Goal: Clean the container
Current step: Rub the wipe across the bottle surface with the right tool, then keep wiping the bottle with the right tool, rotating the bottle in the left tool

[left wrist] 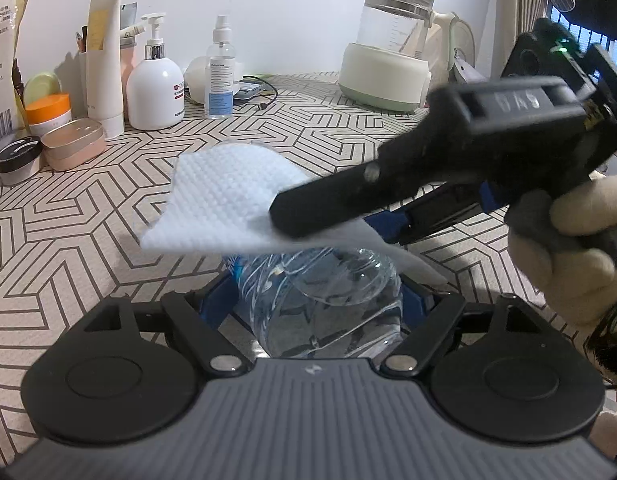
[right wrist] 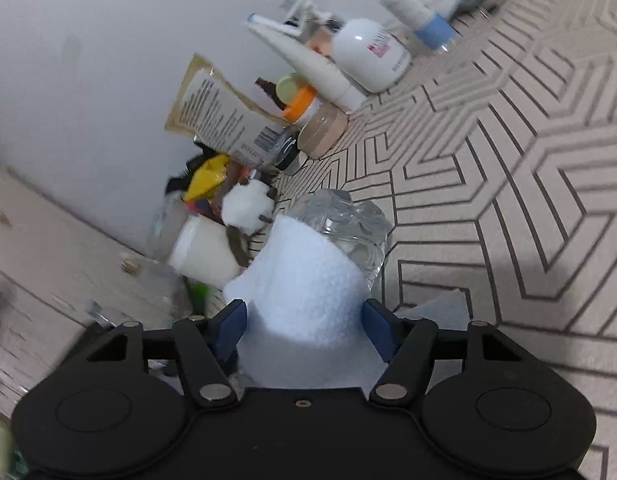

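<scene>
The patterned tabletop [left wrist: 88, 216] lies below and ahead of both tools, with toiletries well beyond them by the wall.

The clear plastic water bottle [left wrist: 324, 304] is the container to clean. It lies between the blue pads of the left tool [left wrist: 320, 304], which presses on its sides and holds it above the tabletop. Its long axis runs forward along the fingers of this tool, away from the camera and somewhat downward. In the right wrist view the far end shows the moulded bumps of a bottle base, so the base seems to point away from the right tool; where the cap is, the pictures do not show. The bottle looks thin-walled and ribbed, so it is probably light, smooth and a little slippery, and it may dent under a hard squeeze. The best hold is likely on the ribbed middle, with moderate force.

The white textured wipe [left wrist: 228, 200] is soft and limp. It is draped over the upper side of the bottle. The right tool [right wrist: 304, 320] reaches over it; its jaws stand on both sides of the wrapped bottle, but whether the pads really press on the cloth cannot be told. A gloved hand [left wrist: 568, 240] carries this tool.
</scene>
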Available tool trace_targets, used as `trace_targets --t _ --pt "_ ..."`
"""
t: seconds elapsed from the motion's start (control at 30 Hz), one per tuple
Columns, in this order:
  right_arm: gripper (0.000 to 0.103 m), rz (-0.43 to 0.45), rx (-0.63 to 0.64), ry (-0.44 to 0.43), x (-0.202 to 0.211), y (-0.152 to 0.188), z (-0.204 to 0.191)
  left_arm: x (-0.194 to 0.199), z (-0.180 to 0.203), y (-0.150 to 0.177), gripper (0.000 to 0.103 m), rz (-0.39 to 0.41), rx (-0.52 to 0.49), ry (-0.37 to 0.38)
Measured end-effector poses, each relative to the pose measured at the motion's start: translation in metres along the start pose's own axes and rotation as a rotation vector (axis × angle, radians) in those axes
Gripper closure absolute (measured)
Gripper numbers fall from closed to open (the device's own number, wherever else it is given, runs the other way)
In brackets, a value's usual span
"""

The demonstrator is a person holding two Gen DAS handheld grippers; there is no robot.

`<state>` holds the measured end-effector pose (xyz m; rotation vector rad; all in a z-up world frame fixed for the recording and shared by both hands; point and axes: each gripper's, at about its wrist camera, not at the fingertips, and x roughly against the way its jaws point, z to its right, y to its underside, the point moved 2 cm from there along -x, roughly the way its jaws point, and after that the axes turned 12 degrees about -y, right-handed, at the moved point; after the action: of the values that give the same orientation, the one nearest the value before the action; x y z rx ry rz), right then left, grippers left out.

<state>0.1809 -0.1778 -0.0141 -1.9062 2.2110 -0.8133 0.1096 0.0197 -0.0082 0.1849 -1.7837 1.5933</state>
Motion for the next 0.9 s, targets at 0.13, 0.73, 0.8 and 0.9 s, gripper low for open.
trace_targets --t 0.13,0.73,0.8,0.9 --pt "0.032 0.003 0.086 0.051 -0.004 0.004 -0.013 0.000 -0.002 0.000 0.022 0.000 -0.001 -0.001" --pt "0.026 -0.054 0.160 0.077 -0.002 0.010 -0.021 0.005 -0.002 0.004 0.022 -0.001 -0.012 -0.010" --pt "0.025 -0.050 0.167 0.069 -0.003 0.006 -0.018 0.006 -0.002 0.005 0.022 -0.002 -0.013 -0.012" --pt "0.025 -0.010 0.196 0.099 -0.005 -0.004 -0.013 0.006 0.000 0.005 0.022 -0.001 -0.007 -0.003"
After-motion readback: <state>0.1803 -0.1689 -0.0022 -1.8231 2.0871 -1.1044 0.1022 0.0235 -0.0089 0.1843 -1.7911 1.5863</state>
